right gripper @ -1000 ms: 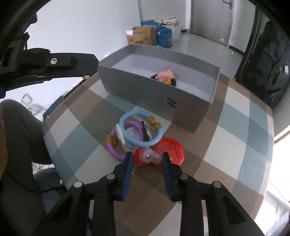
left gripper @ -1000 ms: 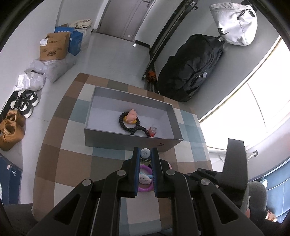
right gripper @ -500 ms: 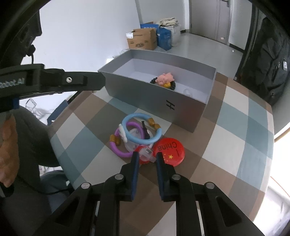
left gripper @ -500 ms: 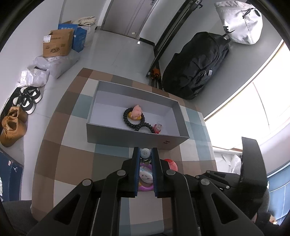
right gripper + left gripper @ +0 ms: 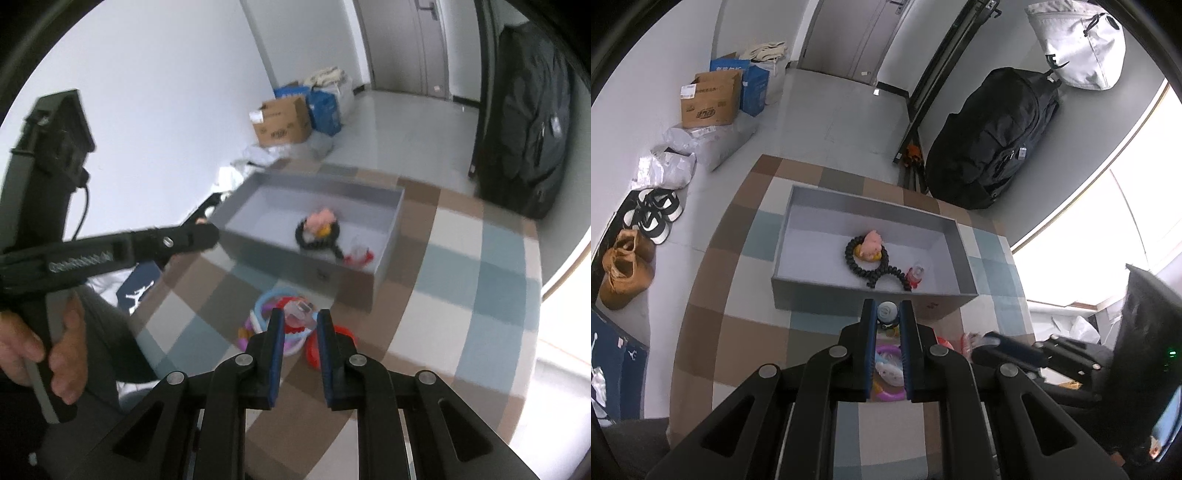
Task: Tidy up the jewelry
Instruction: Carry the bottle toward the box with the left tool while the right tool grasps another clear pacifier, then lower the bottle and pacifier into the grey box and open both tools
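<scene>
A grey open box (image 5: 827, 291) (image 5: 388, 254) on the checked tablecloth holds a black bead bracelet (image 5: 855, 260) (image 5: 314, 242) with a pink charm and a small red piece (image 5: 914, 276). My left gripper (image 5: 887, 314) is shut on a small round blue-and-white piece (image 5: 887, 311), held above the pile in front of the box. My right gripper (image 5: 300, 318) is shut on a small clear pink piece (image 5: 301, 312), lifted above the pile of blue and purple rings (image 5: 264, 314) and red disc (image 5: 314, 350). The purple ring (image 5: 886, 391) shows between my left fingers.
A black backpack (image 5: 993, 140) and a white bag (image 5: 1078, 44) stand beyond the table. Cardboard boxes (image 5: 709, 99), plastic bags and shoes (image 5: 653, 214) lie on the floor at left. The person's hand (image 5: 55, 350) holds the left gripper at left.
My right gripper shut on the clear pink piece and lifted it off the pile, rising away from the table. My left gripper rose a little with its piece.
</scene>
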Tool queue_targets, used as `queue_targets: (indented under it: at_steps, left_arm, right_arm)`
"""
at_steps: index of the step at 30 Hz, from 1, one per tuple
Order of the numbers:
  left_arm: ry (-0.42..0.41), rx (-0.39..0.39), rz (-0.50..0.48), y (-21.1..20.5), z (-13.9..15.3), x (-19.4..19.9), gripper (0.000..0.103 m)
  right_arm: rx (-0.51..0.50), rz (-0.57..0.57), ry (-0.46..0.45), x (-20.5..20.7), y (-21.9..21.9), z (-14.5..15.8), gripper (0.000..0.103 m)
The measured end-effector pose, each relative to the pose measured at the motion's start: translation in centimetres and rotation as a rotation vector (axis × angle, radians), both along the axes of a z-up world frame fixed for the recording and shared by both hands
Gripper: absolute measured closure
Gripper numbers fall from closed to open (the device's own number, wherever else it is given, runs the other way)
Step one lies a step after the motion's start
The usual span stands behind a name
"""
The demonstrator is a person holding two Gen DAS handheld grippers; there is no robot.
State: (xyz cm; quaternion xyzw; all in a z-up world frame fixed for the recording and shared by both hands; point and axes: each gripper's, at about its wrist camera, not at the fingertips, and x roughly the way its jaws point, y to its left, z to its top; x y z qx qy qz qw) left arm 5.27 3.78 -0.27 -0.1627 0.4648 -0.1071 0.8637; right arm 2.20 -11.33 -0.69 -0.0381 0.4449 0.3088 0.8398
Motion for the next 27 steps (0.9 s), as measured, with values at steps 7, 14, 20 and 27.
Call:
queue_targets:
  at_steps: [7,14,20,27]
  left_arm:
    - [0.013,0.008,-0.017,-0.3,0.1,3.2,0.095]
    - [0.023,0.002,-0.032,-0.6,-0.2,6.6,0.096]
    - [0.027,-0.013,-0.02,-0.1,-1.3,7.6,0.096]
    - [0.047,-0.035,-0.002,0.5,-2.1,8.5,0.095]
  right_arm:
    - [0.073,-0.037,-0.013,2.6,0.2,1.6,0.087]
    - [0.095,-0.041,-0.051,5.3,1.4,2.8,0.087]
    - [0.106,-0.054,-0.03,7.9,2.2,1.9,0.087]
    - [0.127,-0.073,-0.012,9.0,2.3,1.3,0.087]
